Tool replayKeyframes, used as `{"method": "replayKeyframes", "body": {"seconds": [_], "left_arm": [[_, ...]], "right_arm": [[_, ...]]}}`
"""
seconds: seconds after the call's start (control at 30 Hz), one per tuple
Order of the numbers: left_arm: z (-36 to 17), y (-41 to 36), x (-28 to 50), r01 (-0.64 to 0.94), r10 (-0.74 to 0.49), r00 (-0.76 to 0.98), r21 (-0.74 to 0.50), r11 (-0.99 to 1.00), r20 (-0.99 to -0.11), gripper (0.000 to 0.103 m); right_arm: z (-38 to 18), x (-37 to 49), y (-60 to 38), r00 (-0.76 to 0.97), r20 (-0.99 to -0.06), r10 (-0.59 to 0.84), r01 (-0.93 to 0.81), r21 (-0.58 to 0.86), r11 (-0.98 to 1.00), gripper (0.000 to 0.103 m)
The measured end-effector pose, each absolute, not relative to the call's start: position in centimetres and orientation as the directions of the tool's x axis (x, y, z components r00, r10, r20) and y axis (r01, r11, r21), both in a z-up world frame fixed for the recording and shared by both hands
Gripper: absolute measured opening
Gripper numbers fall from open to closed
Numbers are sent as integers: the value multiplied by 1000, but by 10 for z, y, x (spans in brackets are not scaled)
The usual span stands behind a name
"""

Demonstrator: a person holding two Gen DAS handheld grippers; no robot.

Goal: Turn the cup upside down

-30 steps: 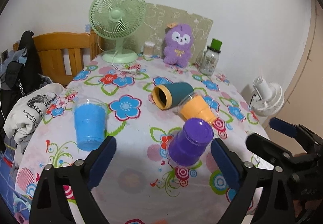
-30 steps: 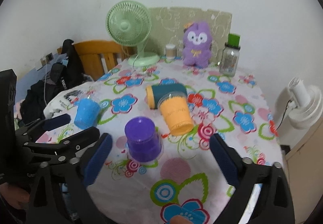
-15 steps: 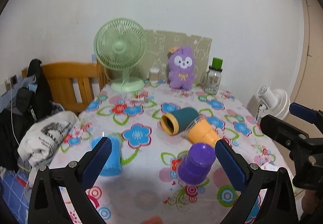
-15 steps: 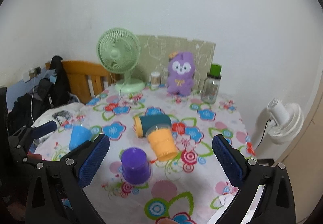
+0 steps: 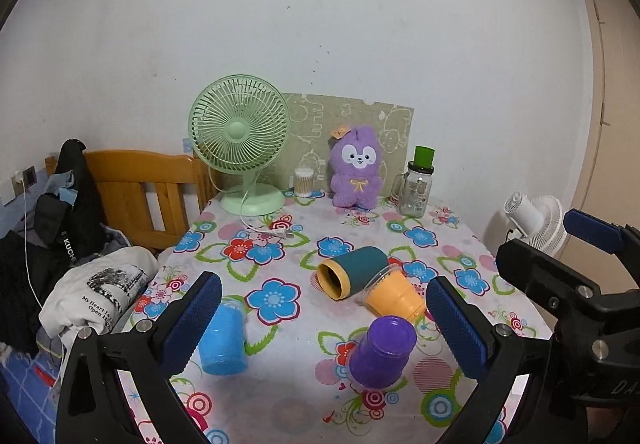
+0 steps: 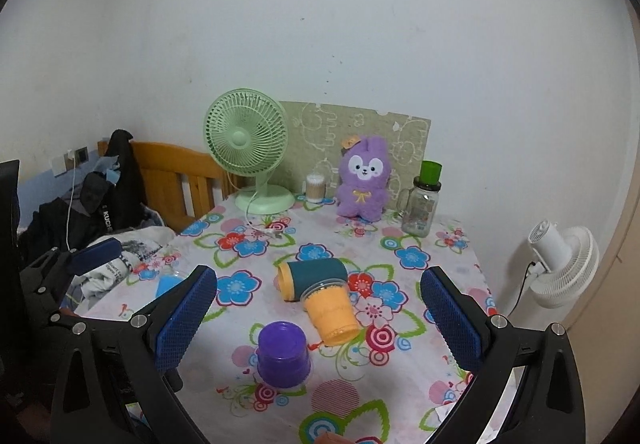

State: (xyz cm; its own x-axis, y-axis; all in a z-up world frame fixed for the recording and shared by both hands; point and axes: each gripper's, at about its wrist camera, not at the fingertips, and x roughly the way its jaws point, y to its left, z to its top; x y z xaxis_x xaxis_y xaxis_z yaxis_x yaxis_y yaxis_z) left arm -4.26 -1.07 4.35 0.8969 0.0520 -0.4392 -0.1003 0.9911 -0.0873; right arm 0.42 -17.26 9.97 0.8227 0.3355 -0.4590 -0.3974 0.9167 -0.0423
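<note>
Cups: I see blue cup (image 5: pixel 222 340) inverted at left; teal cup (image 5: pixel 352 273) and orange cup (image 5: pixel 394 297) lying touching at centre; purple cup (image 5: pixel 382 352) inverted, nearest.
Writing: black garment (image 5: pixel 74 212) reads "KUCH"; shirt (image 5: pixel 100 284) "My Heart".
Left gripper (image 5: pixel 324 328): wide, empty.
Right gripper (image 6: pixel 318 318): wide, empty.

Even, soft indoor light with faint shadows, no glare, sharp focus, and strong fisheye bending with dark vignetted corners in both views.
</note>
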Motion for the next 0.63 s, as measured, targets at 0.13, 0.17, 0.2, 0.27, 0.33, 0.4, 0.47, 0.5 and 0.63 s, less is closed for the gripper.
{"method": "replayKeyframes", "body": {"seconds": [0.13, 0.17, 0.2, 0.27, 0.33, 0.4, 0.47, 0.5, 0.63], "left_arm": [[44, -12, -44, -100, 54, 898, -81, 992, -437, 103], [44, -12, -44, -99, 54, 897, -81, 992, -438, 103], [44, -13, -44, -99, 53, 897, -82, 992, -439, 103], [44, -12, -44, -98, 52, 896, -83, 992, -441, 103], [44, -12, -44, -98, 51, 897, -84, 992, -440, 103], [43, -11, -44, -100, 51, 897, -89, 991, -439, 103], [43, -11, -45, -102, 51, 897, -92, 991, -439, 103], [43, -10, -45, -102, 50, 897, -94, 990, -439, 103], [42, -9, -45, -103, 50, 897, -97, 990, -440, 103]], "right_arm": [[99, 4, -170, 819, -463, 338, -402, -43, 915, 103], [99, 4, -169, 819, -463, 338, -403, -44, 914, 103], [99, 4, -168, 819, -464, 338, -403, -46, 914, 103], [99, 4, -168, 821, -462, 336, -401, -47, 915, 103], [99, 3, -167, 820, -462, 337, -401, -45, 915, 103], [99, 3, -166, 819, -463, 338, -401, -42, 915, 103], [99, 3, -166, 819, -463, 339, -402, -43, 914, 103], [99, 3, -165, 819, -462, 339, -403, -43, 914, 103], [99, 3, -163, 819, -461, 342, -406, -44, 913, 103]]}}
